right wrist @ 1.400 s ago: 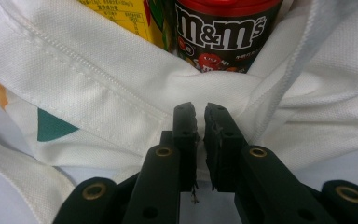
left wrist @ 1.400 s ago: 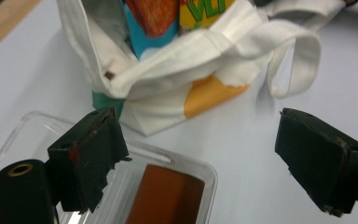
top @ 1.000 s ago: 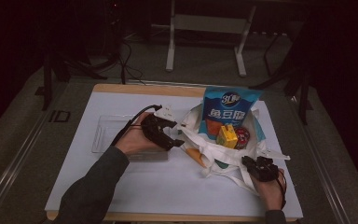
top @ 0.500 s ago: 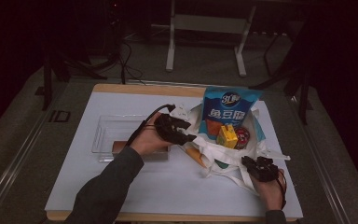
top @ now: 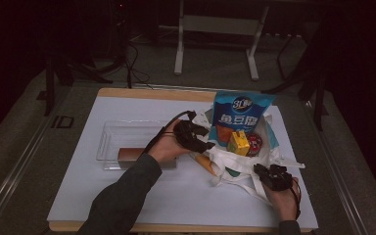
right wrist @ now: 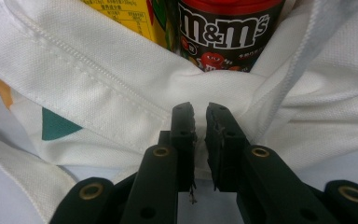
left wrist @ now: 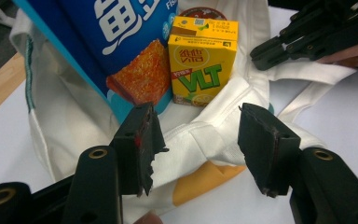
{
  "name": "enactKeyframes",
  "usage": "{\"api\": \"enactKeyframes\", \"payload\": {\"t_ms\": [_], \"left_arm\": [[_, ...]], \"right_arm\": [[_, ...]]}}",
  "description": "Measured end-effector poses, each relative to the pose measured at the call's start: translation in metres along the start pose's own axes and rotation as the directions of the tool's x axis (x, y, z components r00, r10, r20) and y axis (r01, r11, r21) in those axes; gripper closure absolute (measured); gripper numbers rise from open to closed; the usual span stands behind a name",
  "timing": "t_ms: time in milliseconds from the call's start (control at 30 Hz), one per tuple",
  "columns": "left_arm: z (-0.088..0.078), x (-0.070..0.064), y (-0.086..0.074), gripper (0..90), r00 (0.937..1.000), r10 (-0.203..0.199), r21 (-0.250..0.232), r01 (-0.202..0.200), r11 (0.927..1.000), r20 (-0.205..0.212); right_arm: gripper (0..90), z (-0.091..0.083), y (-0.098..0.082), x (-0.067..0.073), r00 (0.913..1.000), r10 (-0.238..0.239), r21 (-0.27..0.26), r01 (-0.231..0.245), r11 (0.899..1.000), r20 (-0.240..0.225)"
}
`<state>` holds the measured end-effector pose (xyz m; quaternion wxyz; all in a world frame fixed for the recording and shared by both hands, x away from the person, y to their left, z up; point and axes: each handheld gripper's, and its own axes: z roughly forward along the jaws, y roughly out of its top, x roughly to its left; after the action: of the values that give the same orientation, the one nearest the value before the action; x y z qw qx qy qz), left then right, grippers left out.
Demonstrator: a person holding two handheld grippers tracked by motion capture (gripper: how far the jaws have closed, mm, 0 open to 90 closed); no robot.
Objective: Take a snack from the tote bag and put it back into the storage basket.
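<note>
- Since a second ago, in the high view, the left gripper (top: 201, 142) has slid from over the clear tray (top: 108, 142) toward the white tote bag (top: 235, 164), and now sits at the bag's left rim. Its jaws have just been closing from wide to roughly half open. The right gripper (top: 264, 172) has stayed at the bag's near edge. The bag is right of the tray, holding a blue snack bag (top: 240, 115), a yellow juice carton (top: 239, 142) and a red tin (top: 254, 144).
- Left gripper view: both jaws flank a fold of the bag's rim (left wrist: 205, 140), not yet pressing it; the carton (left wrist: 203, 70) stands just behind.
- Right gripper view: narrow jaws pinch the bag's fabric (right wrist: 200, 93) below the M&M's tin (right wrist: 223, 32).
- My reading: one side is held, the other about to be gripped, so the mouth can be opened.
</note>
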<state>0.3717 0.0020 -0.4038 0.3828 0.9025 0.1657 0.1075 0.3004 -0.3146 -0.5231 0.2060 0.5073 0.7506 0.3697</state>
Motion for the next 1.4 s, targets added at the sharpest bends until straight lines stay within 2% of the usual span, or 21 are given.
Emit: {"api": "enactKeyframes", "payload": {"t_ms": [167,433,533,1067,1167,1233,1400], "left_arm": [[0.006,-0.001,0.007,46.7,1.0000,-0.007,-0.004,0.007,1.0000,-0.004],[0.018,-0.005,0.014,46.6,0.9999,0.008,0.009,-0.008,0.9999,-0.014],[0.022,-0.006,0.016,45.8,0.9998,-0.002,0.007,0.002,1.0000,-0.021],[0.051,-0.007,0.021,34.2,0.9988,-0.005,0.005,0.005,1.0000,-0.049],[0.057,-0.007,0.022,30.1,0.9992,-0.001,0.006,0.001,1.0000,-0.039],[0.060,-0.006,0.023,27.8,0.9999,-0.009,0.003,0.009,1.0000,-0.009],[0.066,-0.007,0.028,26.7,1.0000,0.008,0.013,-0.008,0.9999,-0.004]], "right_arm": [[81.4,0.000,0.000,0.000,1.0000,0.001,0.000,-0.001,1.000,-0.001],[81.4,0.000,0.000,0.000,1.0000,0.002,-0.003,-0.002,1.000,-0.004],[81.4,0.000,0.000,-0.001,1.0000,0.002,-0.003,-0.002,1.000,-0.005],[81.4,-0.001,0.000,-0.002,0.9999,0.006,-0.005,-0.006,1.000,-0.011],[81.3,-0.001,0.000,-0.002,0.9999,0.008,-0.002,-0.008,1.000,-0.013],[81.3,-0.001,0.000,-0.002,0.9999,0.007,-0.002,-0.007,1.000,-0.014],[81.2,-0.001,0.000,-0.002,0.9999,0.007,-0.001,-0.007,1.000,-0.015]]}}
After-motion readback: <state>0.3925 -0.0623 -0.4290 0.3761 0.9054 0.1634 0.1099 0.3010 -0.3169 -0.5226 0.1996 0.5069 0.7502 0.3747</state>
